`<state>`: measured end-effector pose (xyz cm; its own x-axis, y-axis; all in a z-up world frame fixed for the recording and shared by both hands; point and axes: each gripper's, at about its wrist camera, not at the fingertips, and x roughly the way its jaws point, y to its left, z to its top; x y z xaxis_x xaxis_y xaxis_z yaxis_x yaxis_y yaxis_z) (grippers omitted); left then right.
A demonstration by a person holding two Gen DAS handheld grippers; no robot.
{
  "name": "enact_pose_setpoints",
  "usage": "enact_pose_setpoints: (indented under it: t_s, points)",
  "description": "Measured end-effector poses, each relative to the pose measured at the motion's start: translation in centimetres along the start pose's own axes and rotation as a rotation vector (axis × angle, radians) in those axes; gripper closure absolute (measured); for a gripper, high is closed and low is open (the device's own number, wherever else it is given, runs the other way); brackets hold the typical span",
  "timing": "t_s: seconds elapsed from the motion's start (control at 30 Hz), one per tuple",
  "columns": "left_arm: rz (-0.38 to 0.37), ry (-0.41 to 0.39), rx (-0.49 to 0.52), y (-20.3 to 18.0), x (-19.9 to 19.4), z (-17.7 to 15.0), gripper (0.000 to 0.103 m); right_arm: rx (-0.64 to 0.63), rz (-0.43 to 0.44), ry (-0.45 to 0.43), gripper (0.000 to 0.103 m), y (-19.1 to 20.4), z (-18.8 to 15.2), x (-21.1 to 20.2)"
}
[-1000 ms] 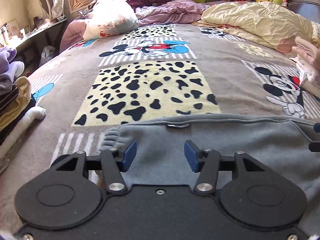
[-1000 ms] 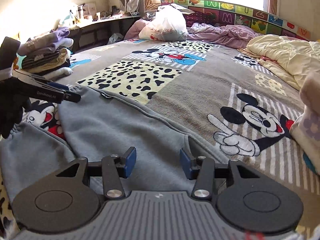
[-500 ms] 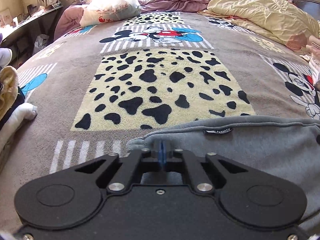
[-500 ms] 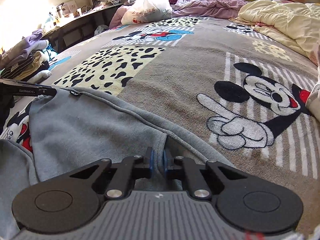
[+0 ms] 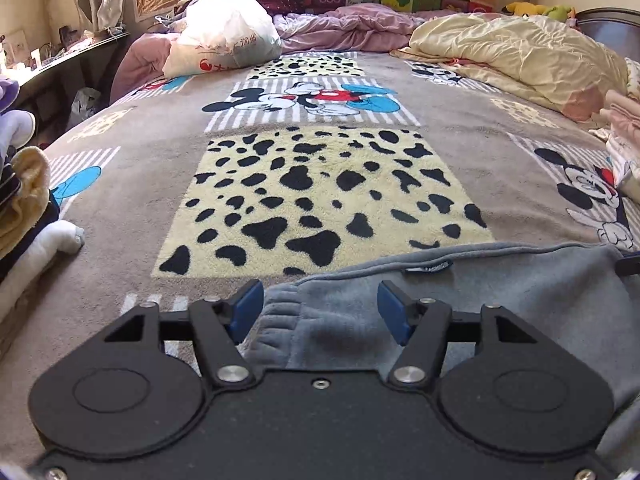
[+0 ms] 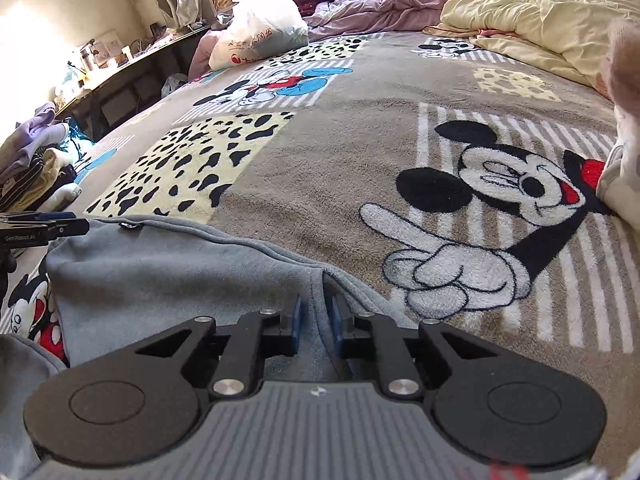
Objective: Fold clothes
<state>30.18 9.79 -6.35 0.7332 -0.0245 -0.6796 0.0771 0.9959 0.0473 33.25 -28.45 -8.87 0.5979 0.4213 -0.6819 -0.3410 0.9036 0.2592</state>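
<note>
A grey fleece garment (image 5: 500, 292) lies flat on the patterned bed blanket (image 5: 320, 184), its ribbed cuff under my left gripper (image 5: 320, 306). That gripper is open, its blue pads apart over the cuff, holding nothing. In the right wrist view the same grey garment (image 6: 168, 272) spreads to the left. My right gripper (image 6: 316, 318) has its pads a narrow gap apart around a raised fold of the garment's edge; whether they pinch it is unclear. The left gripper (image 6: 44, 226) shows at the left edge of that view.
A stack of folded clothes (image 5: 20, 200) sits at the bed's left edge, seen also in the right wrist view (image 6: 36, 168). A white plastic bag (image 5: 224, 36), a purple quilt (image 5: 352, 28) and a cream duvet (image 5: 520, 56) lie at the far end. Pale clothes (image 6: 624, 128) lie at the right.
My left gripper, shut on the cuff half a second ago, has opened and let it go. My right gripper's pads have parted slightly around the fold.
</note>
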Motion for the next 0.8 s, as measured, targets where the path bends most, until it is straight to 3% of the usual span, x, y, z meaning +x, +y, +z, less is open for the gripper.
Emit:
enact_pose_setpoints:
  t_s: [0.03, 0.1, 0.17, 0.2, 0.33, 0.4, 0.43, 0.57, 0.7, 0.8]
  points:
    - [0.013, 0.012, 0.025, -0.3, 0.6, -0.1, 0.051, -0.001, -0.001, 0.001, 0.084, 0.1, 0.0, 0.0]
    - [0.062, 0.028, 0.08, -1.0, 1.6, -0.4, 0.067, -0.002, -0.003, 0.004, 0.084, 0.2, 0.0, 0.0]
    - [0.08, -0.007, 0.064, -0.8, 1.1, 0.1, 0.087, -0.004, -0.005, 0.007, 0.083, 0.3, 0.0, -0.1]
    - [0.085, -0.028, 0.051, -0.6, 0.7, 0.3, 0.089, -0.005, -0.006, 0.009, 0.087, 0.3, 0.0, -0.1]
    - [0.093, -0.121, 0.021, -0.4, -0.1, 1.2, 0.09, -0.016, -0.026, -0.02, 0.092, 0.5, 0.2, -0.7]
    - [0.105, -0.029, 0.023, -0.3, 2.8, 0.5, 0.086, -0.03, -0.053, -0.042, 0.093, 0.5, 0.4, -0.9]
    - [0.115, -0.009, 0.024, -0.2, 3.9, -0.1, 0.075, -0.036, -0.072, -0.024, 0.093, 0.4, 0.4, -0.3]
    - [0.152, -0.065, 0.01, -0.4, 1.2, 0.5, 0.065, -0.023, -0.085, 0.036, 0.096, 0.0, 0.4, 0.8]
    - [0.05, -0.09, 0.0, -1.5, -1.5, 0.3, 0.066, -0.065, -0.106, -0.02, 0.089, 1.4, 0.4, -1.4]
    - [0.015, 0.0, 0.052, -3.0, 0.5, -1.0, 0.063, -0.088, -0.074, -0.071, 0.089, 3.1, 0.6, -2.9]
